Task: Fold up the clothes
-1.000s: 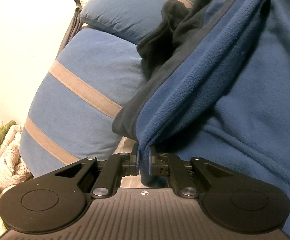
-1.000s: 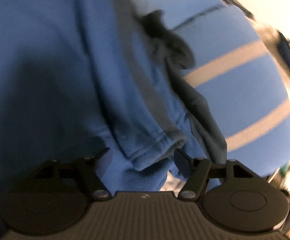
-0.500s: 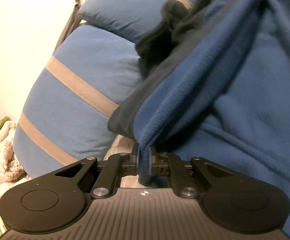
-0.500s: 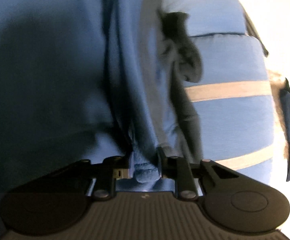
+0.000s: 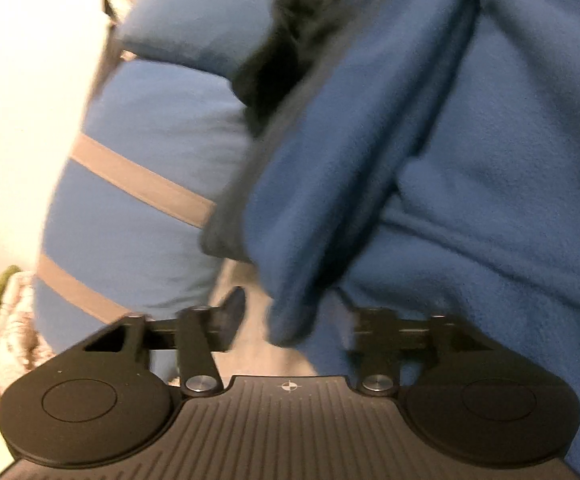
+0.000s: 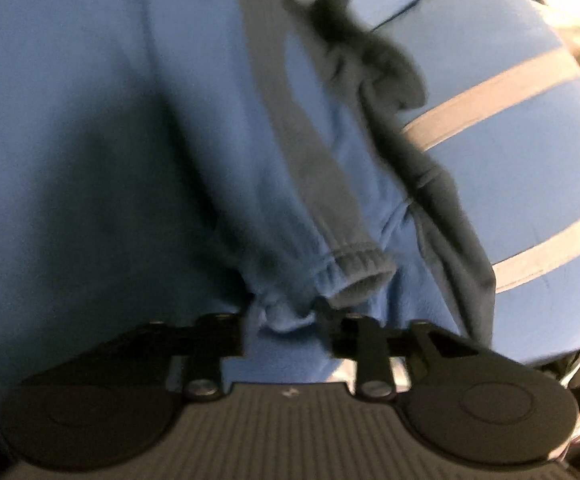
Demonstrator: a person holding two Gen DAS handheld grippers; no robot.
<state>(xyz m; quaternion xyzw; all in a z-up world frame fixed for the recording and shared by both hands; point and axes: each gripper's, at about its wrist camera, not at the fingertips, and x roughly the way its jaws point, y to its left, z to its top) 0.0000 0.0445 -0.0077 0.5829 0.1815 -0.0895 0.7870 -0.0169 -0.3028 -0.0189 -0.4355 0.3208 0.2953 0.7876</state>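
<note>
Released moments ago from a tight pinch, a fold of the blue fleece garment (image 5: 470,168) now hangs loose between the opening jaws of the left gripper (image 5: 290,320), touching neither pad. Left to right: a crumpled pale cloth (image 5: 6,320), two blue cushions with tan stripes (image 5: 150,152), a dark garment (image 5: 278,60), then the fleece spread over the cushions. The right gripper (image 6: 284,330), tilted steeply down, has also let go; its jaws are opening around bunched fleece beside one ribbed cuff (image 6: 350,276).
</note>
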